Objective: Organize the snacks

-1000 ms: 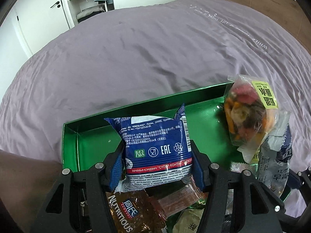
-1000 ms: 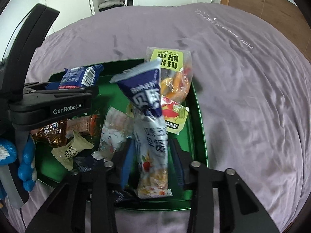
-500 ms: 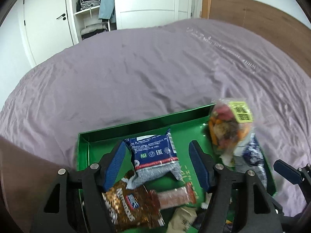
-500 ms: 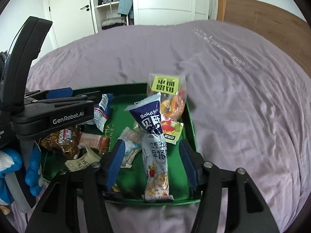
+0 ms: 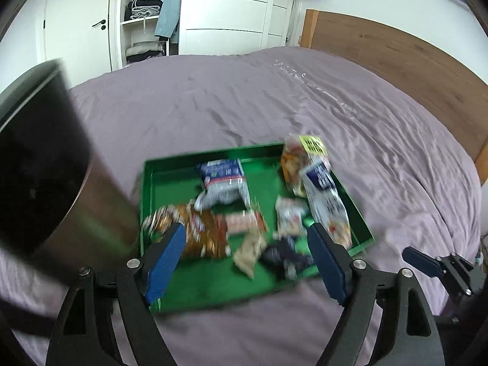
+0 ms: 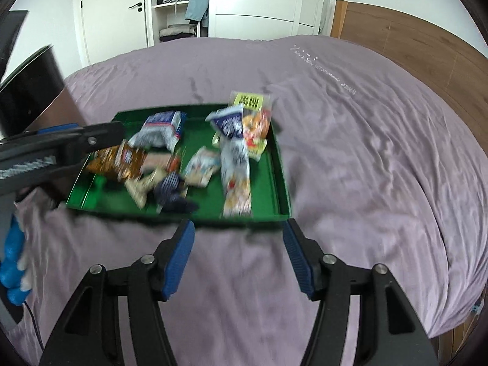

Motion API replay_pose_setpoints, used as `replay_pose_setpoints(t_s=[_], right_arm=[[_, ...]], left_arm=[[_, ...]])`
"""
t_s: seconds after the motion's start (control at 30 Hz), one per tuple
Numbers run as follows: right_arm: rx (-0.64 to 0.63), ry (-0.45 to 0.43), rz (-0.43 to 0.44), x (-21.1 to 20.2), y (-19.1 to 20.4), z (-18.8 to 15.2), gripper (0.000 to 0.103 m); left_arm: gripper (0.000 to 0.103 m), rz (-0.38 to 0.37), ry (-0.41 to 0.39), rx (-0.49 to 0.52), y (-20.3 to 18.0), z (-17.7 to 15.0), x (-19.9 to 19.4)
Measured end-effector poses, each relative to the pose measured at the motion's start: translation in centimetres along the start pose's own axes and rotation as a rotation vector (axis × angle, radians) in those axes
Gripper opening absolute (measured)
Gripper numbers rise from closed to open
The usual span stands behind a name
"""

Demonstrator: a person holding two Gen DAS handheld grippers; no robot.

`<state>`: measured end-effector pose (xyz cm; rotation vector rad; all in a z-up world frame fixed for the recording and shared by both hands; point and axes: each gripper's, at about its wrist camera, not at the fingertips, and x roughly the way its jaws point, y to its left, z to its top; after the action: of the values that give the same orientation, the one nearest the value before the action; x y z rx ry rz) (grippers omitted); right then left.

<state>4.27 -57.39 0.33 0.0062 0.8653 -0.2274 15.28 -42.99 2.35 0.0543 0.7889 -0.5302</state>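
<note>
Both pulled back above the purple bedspread [image 6: 350, 140]. Left gripper [image 5: 247, 256] empty, jaws wide, just been opening, nothing between the blue pads. Right gripper [image 6: 238, 256] likewise spread, just been opening, bare sheet between its pads. Shallow green metal tray [image 6: 276, 164] flat on the bed, loaded: blue-and-white biscuit packet [image 5: 221, 180] near the far wall, brown crinkly bag [image 5: 198, 231] on the left, long white-and-blue pouch [image 6: 236, 164] along the right, clear yellow-labelled fruit bag [image 6: 254, 116] in the far right corner. Blurred.

Both wrist views look down, near, sharing green tray [image 5: 146, 183].
</note>
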Motion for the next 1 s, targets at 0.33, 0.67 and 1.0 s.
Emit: replay_pose_setpoints(t_s=[0.33,0.67,1.0], right_arm=[[0.004,-0.019,0.036,-3.5,3.7,-3.5,0.1],[0.031,-0.022,0.017,-3.5,6.8,-5.5,0.103],[0.053,-0.023,-0.029,-2.3,5.6,-5.5,0.103]], left_arm=[[0.078,0.09,0.05,0.006,3.4,-6.5,-5.2],[0.078,0.165,0.129,-0.041,10.6,-12.4,-7.1],[0.078,0.178,0.146,0.0,10.4,-13.5,-6.3]])
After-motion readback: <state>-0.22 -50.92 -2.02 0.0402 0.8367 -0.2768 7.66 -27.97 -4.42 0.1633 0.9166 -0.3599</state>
